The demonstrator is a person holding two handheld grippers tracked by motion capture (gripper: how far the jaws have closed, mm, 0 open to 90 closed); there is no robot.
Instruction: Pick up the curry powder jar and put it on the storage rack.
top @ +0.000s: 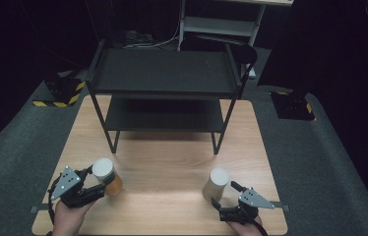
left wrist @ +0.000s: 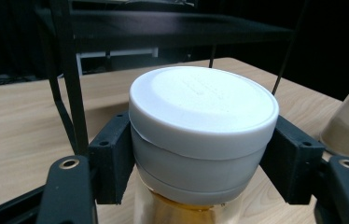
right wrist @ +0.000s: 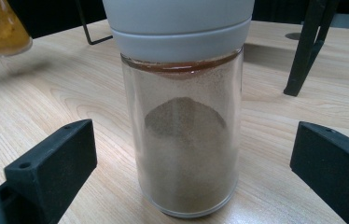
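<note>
- The left gripper (top: 104,181) is clamping its jaws on the white lid of the orange spice jar (top: 107,176), near the front left corner of the desk (top: 172,162).
- In the left gripper view, the two black jaws are pressing against both sides of that jar's lid (left wrist: 203,121), with the amber contents of the orange spice jar (left wrist: 182,210) showing just below.
- In the high view this jar is leaning to the right; whether its base is touching the desk cannot be told.
- The right gripper (top: 225,192) is sitting with its jaws spread wide, just beside the brown spice jar (top: 215,184) at the front right of the desk.
- In the right gripper view, the brown spice jar (right wrist: 182,135) is standing upright on the wood between the two open jaws, touching neither.
- A black two-tier shelf rack (top: 165,83) is standing at the back of the desk, well apart from both jars.
- The person's hands are coming in at the bottom edge, the left hand (top: 66,216) gripping its tool.
</note>
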